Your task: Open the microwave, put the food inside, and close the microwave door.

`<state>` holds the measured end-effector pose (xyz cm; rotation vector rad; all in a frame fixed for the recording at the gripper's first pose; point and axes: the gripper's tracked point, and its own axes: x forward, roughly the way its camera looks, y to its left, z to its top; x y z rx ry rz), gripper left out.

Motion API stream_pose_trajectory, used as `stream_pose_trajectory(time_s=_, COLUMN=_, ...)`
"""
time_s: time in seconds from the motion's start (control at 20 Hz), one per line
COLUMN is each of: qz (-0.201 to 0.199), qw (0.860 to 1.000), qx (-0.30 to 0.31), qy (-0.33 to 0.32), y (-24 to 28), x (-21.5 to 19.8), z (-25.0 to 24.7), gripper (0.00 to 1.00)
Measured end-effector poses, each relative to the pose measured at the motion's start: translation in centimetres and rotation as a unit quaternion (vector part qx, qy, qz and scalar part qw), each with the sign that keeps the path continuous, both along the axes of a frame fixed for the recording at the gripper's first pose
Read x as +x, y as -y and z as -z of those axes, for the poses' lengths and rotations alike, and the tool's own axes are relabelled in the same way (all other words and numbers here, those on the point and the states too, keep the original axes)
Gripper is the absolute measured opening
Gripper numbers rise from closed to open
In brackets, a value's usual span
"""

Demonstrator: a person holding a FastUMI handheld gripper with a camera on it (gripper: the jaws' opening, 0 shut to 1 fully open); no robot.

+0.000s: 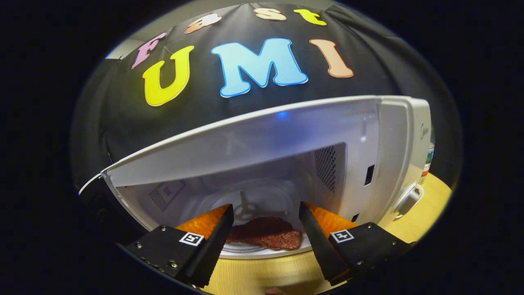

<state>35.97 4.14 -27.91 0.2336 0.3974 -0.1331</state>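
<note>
Tongs [266, 213] spread wide, holding nothing, pointing straight into the open microwave [368, 135]. Between the two fingers and just beyond their tips, the brown slab of meat [268, 233] lies flat on the round plate [262, 196] inside. Below the fingers runs the wooden table [266, 270].

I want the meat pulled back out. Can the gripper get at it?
Probably yes: the microwave stands open, and the meat lies on the glass plate between the open gripper fingers, nothing in between.

Open tool [266, 215] frames meat [268, 233] inside open microwave [368, 135].
</note>
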Motion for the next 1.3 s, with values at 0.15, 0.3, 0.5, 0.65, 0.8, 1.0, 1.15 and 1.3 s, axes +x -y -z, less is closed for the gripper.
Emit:
stream_pose_trajectory(time_s=0.15, qz=-0.030, qw=1.000, qx=0.005, qy=0.003, y=-1.2, x=-2.1, z=-1.9, gripper=0.97)
stream_pose_trajectory(time_s=0.3, qz=-0.059, qw=0.998, qx=0.005, qy=0.013, y=-2.6, x=-5.2, z=-4.3, gripper=0.97)
stream_pose_trajectory(time_s=0.5, qz=-0.082, qw=0.996, qx=-0.005, qy=0.034, y=-3.4, x=-10.3, z=-7.9, gripper=0.97)
stream_pose_trajectory(time_s=0.65, qz=-0.095, qw=0.994, qx=-0.005, qy=0.048, y=-3.9, x=-14.0, z=-10.2, gripper=0.97)
stream_pose_trajectory(time_s=0.8, qz=-0.106, qw=0.993, qx=-0.001, qy=0.060, y=-4.8, x=-17.3, z=-12.4, gripper=0.97)
stream_pose_trajectory(time_s=1.0, qz=-0.139, qw=0.988, qx=0.010, qy=0.071, y=-7.8, x=-21.7, z=-14.3, gripper=0.97)
stream_pose_trajectory(time_s=1.15, qz=-0.179, qw=0.981, qx=0.018, qy=0.078, y=-10.9, x=-25.0, z=-15.4, gripper=0.97)
stream_pose_trajectory(time_s=1.3, qz=-0.222, qw=0.971, qx=0.019, qy=0.090, y=-14.3, x=-28.0, z=-16.6, gripper=0.97)
